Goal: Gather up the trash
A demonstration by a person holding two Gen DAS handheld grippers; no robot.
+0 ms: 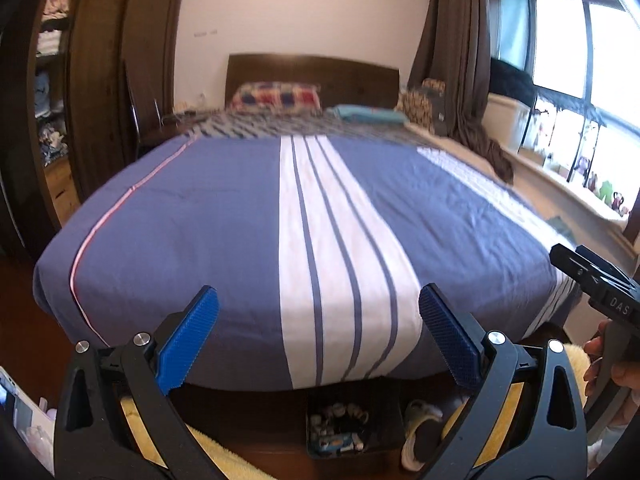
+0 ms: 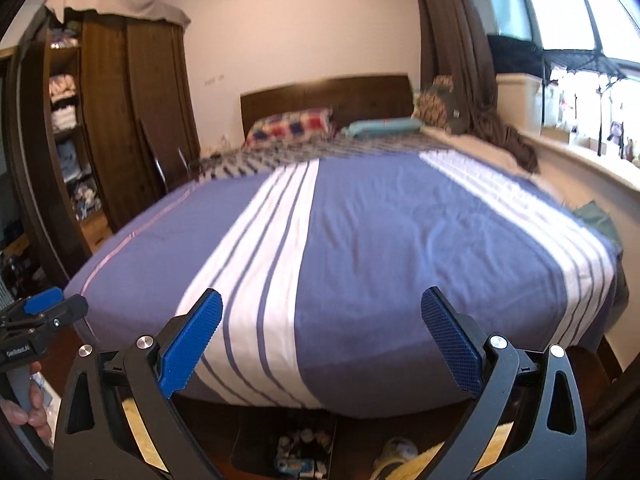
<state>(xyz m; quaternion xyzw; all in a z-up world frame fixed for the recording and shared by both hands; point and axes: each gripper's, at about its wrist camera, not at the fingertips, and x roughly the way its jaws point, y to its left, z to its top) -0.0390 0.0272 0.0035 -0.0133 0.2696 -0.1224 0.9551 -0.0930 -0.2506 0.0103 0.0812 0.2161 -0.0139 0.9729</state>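
- Left gripper [image 1: 318, 316]: jaws spread wide, nothing between the blue pads [image 1: 188, 344]. Right gripper [image 2: 322, 320]: same, released and empty.
- Both held at the foot of the bed; in the left view, the right gripper's body shows at 3 o'clock, a hand [image 1: 608, 364] on its grip.
- Floor at 6 o'clock: dark tray of small clutter [image 1: 344, 428] under the bed edge, possibly the trash; too blurred to tell. Slipper [image 1: 420, 432] just beside it.
- Bed [image 1: 200, 216]: blue cover, white stripes.
- 12 o'clock: checked pillow [image 1: 276, 98], headboard [image 1: 312, 72].
- 9 o'clock: wardrobe [image 2: 132, 120]. 2 o'clock: curtain [image 1: 452, 40], window [image 1: 560, 40].
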